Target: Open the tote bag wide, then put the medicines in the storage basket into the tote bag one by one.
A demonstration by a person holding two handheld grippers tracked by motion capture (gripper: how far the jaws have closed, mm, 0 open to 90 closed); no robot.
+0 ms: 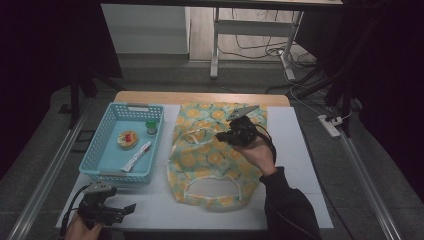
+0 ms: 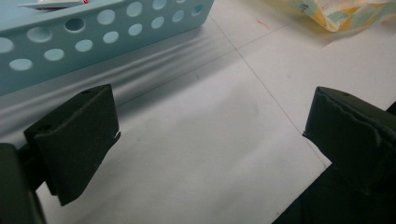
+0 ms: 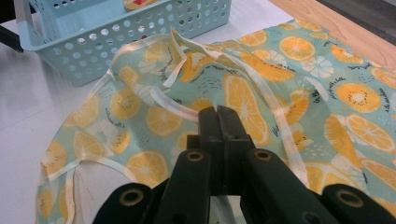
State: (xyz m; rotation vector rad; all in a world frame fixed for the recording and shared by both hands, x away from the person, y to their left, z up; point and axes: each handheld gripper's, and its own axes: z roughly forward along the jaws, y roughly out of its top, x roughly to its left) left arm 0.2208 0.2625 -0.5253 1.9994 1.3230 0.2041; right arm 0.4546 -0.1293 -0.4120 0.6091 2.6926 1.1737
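**Right gripper pinches the orange-print cloth while the left one waits by the basket**

A cloth (image 1: 215, 155) printed with orange slices on a pale green ground, edged in cream binding, lies spread on the white table (image 1: 300, 150), just right of a light blue basket (image 1: 102, 145). Its rounded cut-out faces the person's side of the table. In the right gripper view the cloth (image 3: 299, 79) is rumpled, with a cream-edged strap bunched up toward the basket (image 3: 130, 32).

The right gripper (image 1: 223, 136) hangs over the middle of the cloth, held by a hand in a dark sleeve. Its own view shows the two black jaws pressed together (image 3: 218, 122), with a strip of the cream binding running in beneath them, so they appear clamped on the cloth's edge.

The left gripper (image 1: 127, 210) sits at the near left corner of the table, in front of the basket. Its jaws stand wide apart (image 2: 210, 140) with only bare table between them.

Inside the basket lie a round yellow and red item (image 1: 127, 139), a small green-topped item (image 1: 151, 127) and a white tube (image 1: 137, 156)
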